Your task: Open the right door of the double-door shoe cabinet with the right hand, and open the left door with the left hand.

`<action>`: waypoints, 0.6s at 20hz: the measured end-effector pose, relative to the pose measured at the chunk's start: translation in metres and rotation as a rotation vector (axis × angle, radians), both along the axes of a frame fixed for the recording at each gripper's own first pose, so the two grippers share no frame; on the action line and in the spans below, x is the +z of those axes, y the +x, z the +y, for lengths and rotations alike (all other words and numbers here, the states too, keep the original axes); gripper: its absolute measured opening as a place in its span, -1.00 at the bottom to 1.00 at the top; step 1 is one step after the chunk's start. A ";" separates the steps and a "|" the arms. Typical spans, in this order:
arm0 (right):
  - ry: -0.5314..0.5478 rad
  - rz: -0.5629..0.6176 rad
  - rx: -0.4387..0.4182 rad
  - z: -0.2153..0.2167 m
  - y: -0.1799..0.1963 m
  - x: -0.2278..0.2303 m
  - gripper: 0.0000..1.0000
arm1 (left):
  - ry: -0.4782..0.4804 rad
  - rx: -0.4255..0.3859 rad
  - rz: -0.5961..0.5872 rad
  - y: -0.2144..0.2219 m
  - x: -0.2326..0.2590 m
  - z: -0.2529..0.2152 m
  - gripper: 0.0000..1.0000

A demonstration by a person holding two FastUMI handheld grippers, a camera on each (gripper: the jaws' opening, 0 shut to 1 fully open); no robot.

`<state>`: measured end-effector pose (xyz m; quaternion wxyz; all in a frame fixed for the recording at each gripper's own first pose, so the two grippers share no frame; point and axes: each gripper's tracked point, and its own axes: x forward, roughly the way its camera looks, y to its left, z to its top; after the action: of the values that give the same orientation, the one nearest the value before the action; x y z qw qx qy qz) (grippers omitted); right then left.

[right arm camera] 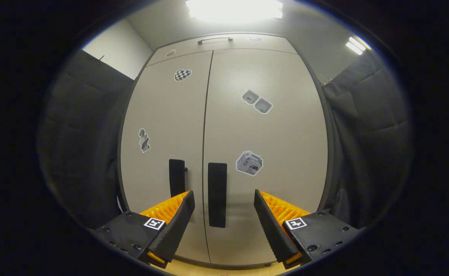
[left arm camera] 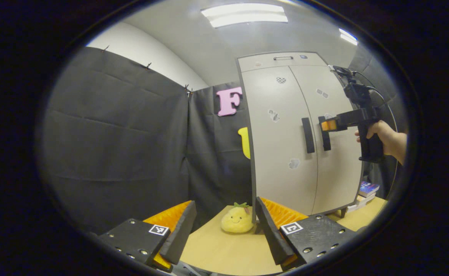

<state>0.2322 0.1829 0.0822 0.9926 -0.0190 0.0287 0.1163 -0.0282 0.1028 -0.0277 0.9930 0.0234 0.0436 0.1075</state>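
The beige double-door shoe cabinet [right arm camera: 278,138] stands close in front, with both doors shut. In the right gripper view its right door handle [right arm camera: 217,194] is a dark vertical bar between the spread fingers of my right gripper [right arm camera: 224,226], nearer the left one. That gripper is open and nothing is pressed. The left door handle [right arm camera: 177,177] sits just left of it. In the left gripper view the cabinet [left arm camera: 274,161] is farther off to the right. A hand holds the right gripper [left arm camera: 326,125] at the right door handle [left arm camera: 326,141], beside the left door handle [left arm camera: 307,135]. My left gripper [left arm camera: 224,226] is open, low over the table.
A yellow plush toy [left arm camera: 237,218] sits on the wooden table [left arm camera: 224,253] by the cabinet's left corner. A few books [left arm camera: 368,189] lie to the cabinet's right. Black cloth walls stand on both sides of the cabinet, and a drawer with a handle [right arm camera: 213,39] tops it.
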 end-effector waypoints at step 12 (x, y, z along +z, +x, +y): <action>0.054 0.161 -0.040 0.020 0.044 -0.033 0.19 | 0.000 0.037 0.046 -0.016 -0.018 0.023 0.80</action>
<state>0.2765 0.2030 0.0489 0.9894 0.0175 0.1056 0.0984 -0.0439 0.1261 -0.0454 0.9895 0.0248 0.0670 0.1254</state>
